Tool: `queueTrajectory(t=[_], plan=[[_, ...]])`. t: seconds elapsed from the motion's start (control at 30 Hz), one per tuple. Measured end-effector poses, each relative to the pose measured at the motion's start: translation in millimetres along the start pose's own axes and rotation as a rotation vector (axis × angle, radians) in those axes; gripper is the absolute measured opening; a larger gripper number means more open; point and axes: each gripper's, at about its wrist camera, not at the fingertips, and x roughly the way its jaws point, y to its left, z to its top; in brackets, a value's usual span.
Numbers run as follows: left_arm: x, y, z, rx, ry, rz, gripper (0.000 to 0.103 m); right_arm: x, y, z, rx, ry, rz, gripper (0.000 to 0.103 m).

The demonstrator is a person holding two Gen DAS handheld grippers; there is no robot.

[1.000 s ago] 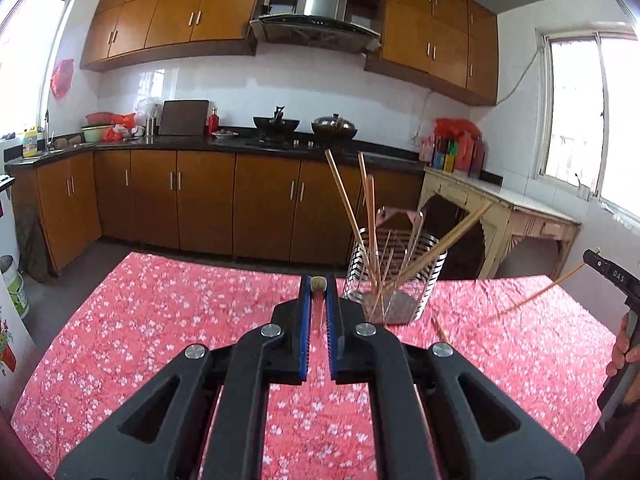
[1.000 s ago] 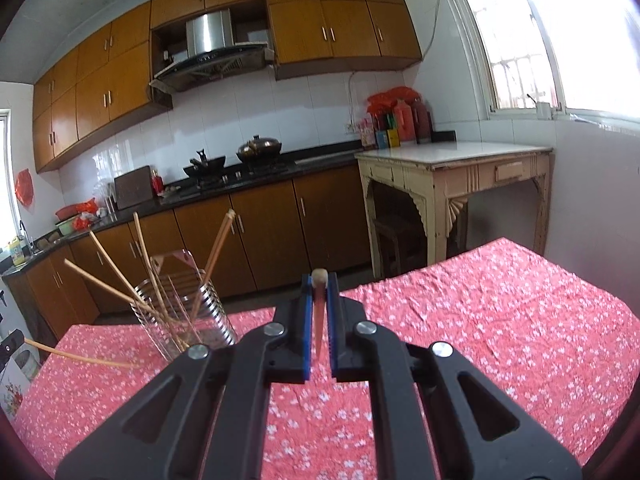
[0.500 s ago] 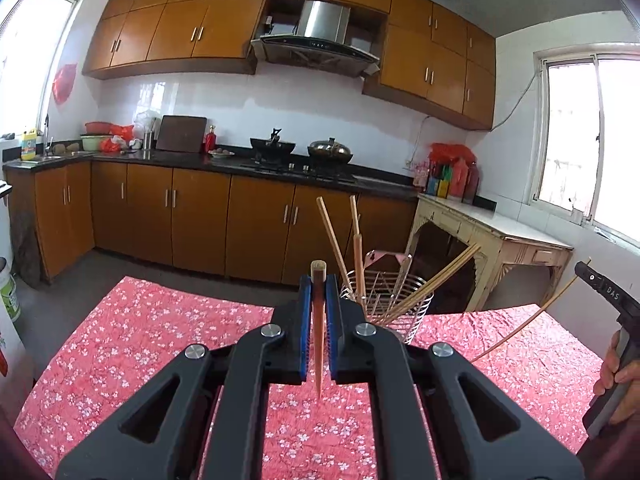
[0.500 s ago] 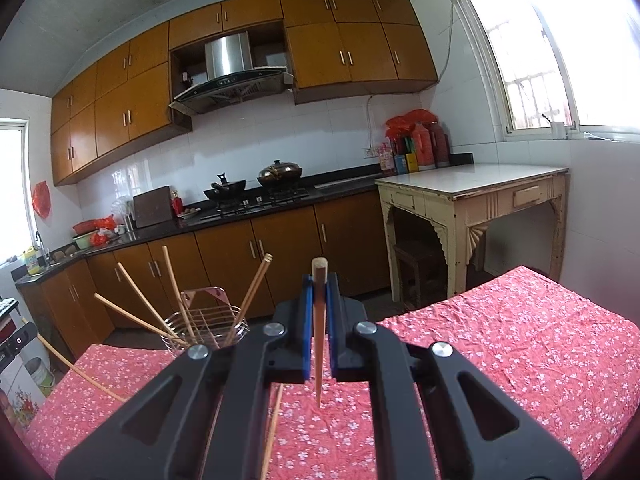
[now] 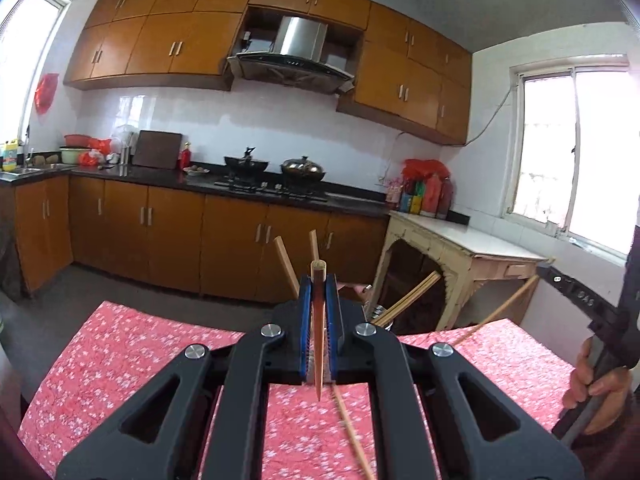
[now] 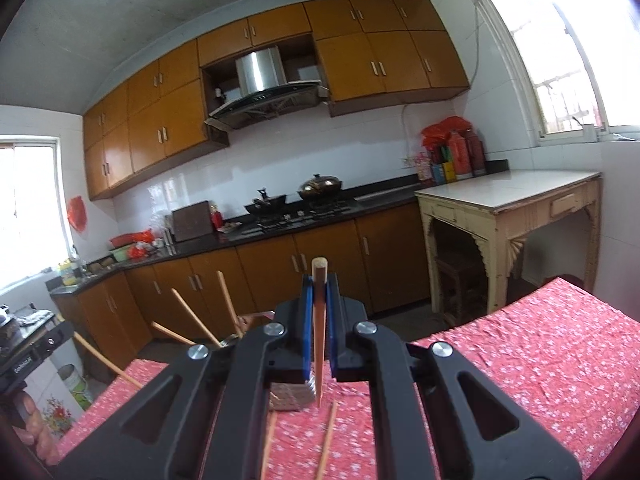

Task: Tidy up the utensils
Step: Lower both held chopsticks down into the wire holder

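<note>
This is a home kitchen. Brown wooden wall cabinets (image 5: 192, 44) run across the top of the frame, with a steel range hood (image 5: 294, 54) at upper centre. Below it, a wok (image 5: 245, 162) and a lidded pot (image 5: 303, 168) sit on a gas hob set in a dark countertop (image 5: 352, 200). White tiles cover the wall. At right stands a worn cream side table (image 5: 460, 244) under a window (image 5: 576, 152). In the lower frame lies a red floral tablecloth (image 5: 120, 352).

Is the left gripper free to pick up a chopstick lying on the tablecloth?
Probably not yet: the left gripper is already shut on a chopstick, so that would have to go into the holder first.
</note>
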Motion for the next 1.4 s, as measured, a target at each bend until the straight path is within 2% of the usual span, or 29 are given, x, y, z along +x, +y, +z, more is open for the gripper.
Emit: queueTrajectory(t=[0.13, 0.27, 0.43, 0.57, 0.7, 0.87, 1.4], plan=[[1.7, -14.2, 19.8, 0.012, -0.035, -0.021, 0.007, 0.8, 13.8, 18.1, 0.009, -0.027, 0.048, 0.007], [7.3, -29.3, 39.5, 0.039, -0.088, -0.013, 0.007, 5.9, 30.9, 37.3, -0.011, -0.061, 0.079, 0.007], [28.9, -42.3, 59.9, 0.056, -0.138, 0.036, 0.007, 31.4, 49.1, 54.2, -0.031, -0.067, 0.088, 0.007], [53.6, -44.6, 69.1, 0.046, -0.138, 0.081, 0.007, 59.8, 58.7, 60.2, -0.047, -0.05, 0.081, 0.007], [78.4, -44.2, 73.2, 0.044, -0.116, 0.12, 0.007, 82.2, 66.7, 59.7, -0.069, -0.026, 0.079, 0.007], [105.2, -44.6, 69.6, 0.039, -0.067, 0.129, 0.007, 113.4, 69.0, 52.7, -0.075, 0.042, 0.093, 0.007], [145.7, -36.6, 54.6, 0.05, 0.046, 0.162, 0.007, 199.7, 54.8, 23.2, -0.006, 0.262, 0.105, 0.007]])
